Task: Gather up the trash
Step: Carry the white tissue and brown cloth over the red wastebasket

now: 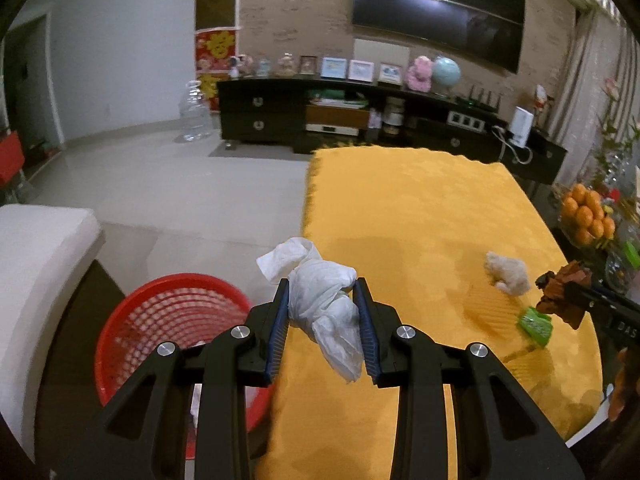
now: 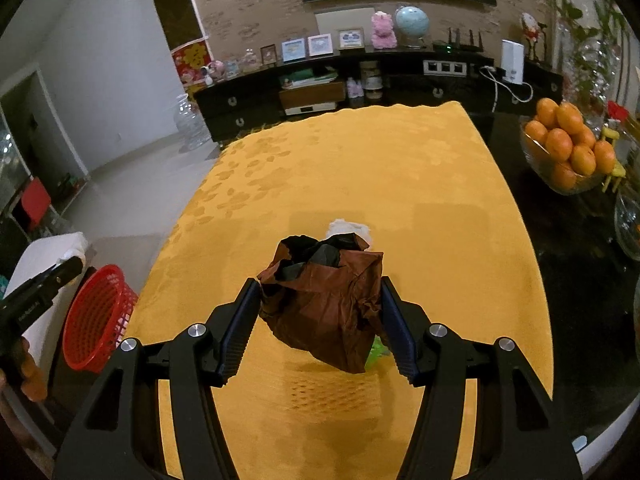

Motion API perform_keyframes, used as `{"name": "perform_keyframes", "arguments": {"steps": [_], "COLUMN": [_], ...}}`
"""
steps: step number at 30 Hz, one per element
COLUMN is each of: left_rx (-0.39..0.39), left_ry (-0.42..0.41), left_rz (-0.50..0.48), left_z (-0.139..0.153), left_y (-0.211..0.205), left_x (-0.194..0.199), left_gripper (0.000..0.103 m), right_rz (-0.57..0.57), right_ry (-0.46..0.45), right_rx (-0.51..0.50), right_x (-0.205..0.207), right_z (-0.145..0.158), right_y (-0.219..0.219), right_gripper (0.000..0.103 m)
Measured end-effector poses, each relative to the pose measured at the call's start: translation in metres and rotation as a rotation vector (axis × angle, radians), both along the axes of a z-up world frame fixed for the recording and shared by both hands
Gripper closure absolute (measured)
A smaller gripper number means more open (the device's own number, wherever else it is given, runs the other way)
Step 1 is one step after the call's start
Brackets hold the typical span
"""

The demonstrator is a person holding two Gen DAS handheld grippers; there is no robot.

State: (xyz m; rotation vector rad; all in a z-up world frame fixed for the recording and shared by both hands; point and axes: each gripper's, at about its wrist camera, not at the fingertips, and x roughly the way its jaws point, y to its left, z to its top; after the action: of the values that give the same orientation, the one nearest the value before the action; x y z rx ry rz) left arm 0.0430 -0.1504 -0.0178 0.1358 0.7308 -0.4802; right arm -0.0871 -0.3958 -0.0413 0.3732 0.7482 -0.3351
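Trash is being collected from a yellow-clothed table (image 2: 400,168): the left gripper (image 1: 322,300) is clamping a crumpled white tissue (image 1: 324,292) at the table's left edge, beside the red basket (image 1: 168,312). The right gripper (image 2: 320,312) is clamping a brown wrapper (image 2: 332,300). Next, the tissue likely needs carrying over the basket. No writing is legible

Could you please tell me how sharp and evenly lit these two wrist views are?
Left wrist: white tissue sharp, green scrap motion-smeared, ceiling light glaring on the TV. Right wrist: brown wrapper crisp, tablecloth evenly lit; both bend straight lines, dark corners.
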Motion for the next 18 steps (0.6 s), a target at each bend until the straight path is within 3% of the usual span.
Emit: {"name": "perform_keyframes", "arguments": {"steps": [18], "left_rx": [0.006], "left_ry": [0.004], "left_rz": [0.138], "left_z": [0.005], "left_y": [0.065], "left_x": [0.020], "left_gripper": [0.073], "right_rz": [0.149], "right_ry": [0.012], "right_rx": [-0.042], "right_x": [0.059], "right_z": [0.002], "right_y": [0.061], "right_gripper": [0.045]}}
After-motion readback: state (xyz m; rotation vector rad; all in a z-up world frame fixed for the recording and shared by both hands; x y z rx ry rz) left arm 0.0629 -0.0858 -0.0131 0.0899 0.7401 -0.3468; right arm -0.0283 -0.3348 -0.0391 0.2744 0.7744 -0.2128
